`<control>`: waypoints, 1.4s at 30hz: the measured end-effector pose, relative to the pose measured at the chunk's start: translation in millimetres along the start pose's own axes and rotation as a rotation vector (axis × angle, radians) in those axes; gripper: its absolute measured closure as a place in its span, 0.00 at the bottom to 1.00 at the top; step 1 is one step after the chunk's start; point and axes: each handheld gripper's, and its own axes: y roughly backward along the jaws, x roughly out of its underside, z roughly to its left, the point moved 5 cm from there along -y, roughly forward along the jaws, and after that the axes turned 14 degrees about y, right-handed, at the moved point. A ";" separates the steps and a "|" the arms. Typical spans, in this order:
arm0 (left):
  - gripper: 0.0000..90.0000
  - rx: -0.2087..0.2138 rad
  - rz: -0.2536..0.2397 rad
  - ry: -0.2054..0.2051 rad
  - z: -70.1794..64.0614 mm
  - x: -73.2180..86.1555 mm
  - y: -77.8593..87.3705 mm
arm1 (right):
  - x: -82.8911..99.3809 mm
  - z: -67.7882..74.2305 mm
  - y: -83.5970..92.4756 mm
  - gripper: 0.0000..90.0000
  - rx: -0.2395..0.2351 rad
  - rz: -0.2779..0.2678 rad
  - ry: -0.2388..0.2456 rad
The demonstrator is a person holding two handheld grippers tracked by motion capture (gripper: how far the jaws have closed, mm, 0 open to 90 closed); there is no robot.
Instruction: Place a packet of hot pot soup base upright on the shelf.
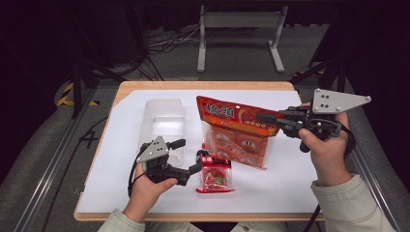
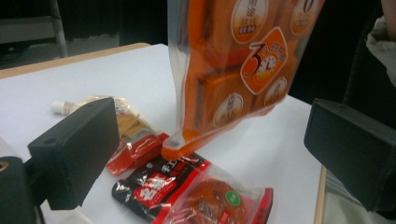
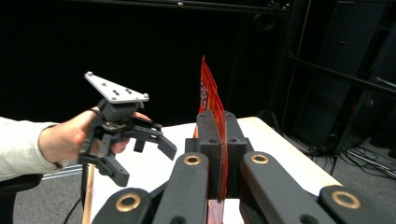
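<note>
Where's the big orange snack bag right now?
The orange bag hangs mid-table in the high view, pinched at its top edge by the right gripper, just above the small red packet.

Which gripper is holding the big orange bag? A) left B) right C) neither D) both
B: the right gripper has its jaws shut on the top edge of the orange bag, holding it up, while the left gripper is open beside the small red packet.

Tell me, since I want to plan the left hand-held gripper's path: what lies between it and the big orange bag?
A small red snack packet lies on the white tabletop between the open left hand-held gripper and the orange bag, as the high view shows.
</note>
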 end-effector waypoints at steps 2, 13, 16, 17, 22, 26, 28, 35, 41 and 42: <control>0.04 0.008 -0.010 -0.013 -0.2 -2.5 -4.5 | -1.4 1.6 -1.5 1.00 -0.008 -0.007 0.007; 0.04 0.089 -0.006 -0.003 -1.3 -12.7 -26.8 | -6.5 7.6 -7.0 1.00 -0.037 -0.031 0.023; 0.04 0.105 -0.001 -0.010 -0.7 -13.8 -33.0 | -7.5 9.4 -8.8 1.00 -0.044 -0.041 0.026; 0.04 0.105 -0.001 -0.012 -0.5 -14.3 -34.0 | -7.6 10.0 -9.4 1.00 -0.046 -0.042 0.025; 0.05 0.147 -0.018 -0.037 -4.0 -17.2 -40.5 | -8.0 12.7 -12.8 1.00 -0.063 -0.053 0.031; 0.06 0.208 -0.026 -0.086 -9.0 -14.3 -47.8 | -8.2 14.9 -16.3 1.00 -0.074 -0.062 0.036; 0.08 0.216 -0.014 -0.118 -8.6 -12.3 -50.5 | -8.4 16.1 -17.9 1.00 -0.079 -0.068 0.034; 0.21 0.282 -0.038 -0.143 -9.9 -12.1 -49.6 | -6.7 18.1 -22.0 1.00 -0.089 -0.085 0.028; 0.33 0.344 -0.058 -0.115 -9.9 -13.1 -49.3 | -6.1 19.2 -22.3 1.00 -0.092 -0.095 0.024; 0.36 0.353 -0.055 -0.109 -9.6 -12.9 -49.4 | -6.0 19.4 -22.7 1.00 -0.093 -0.097 0.023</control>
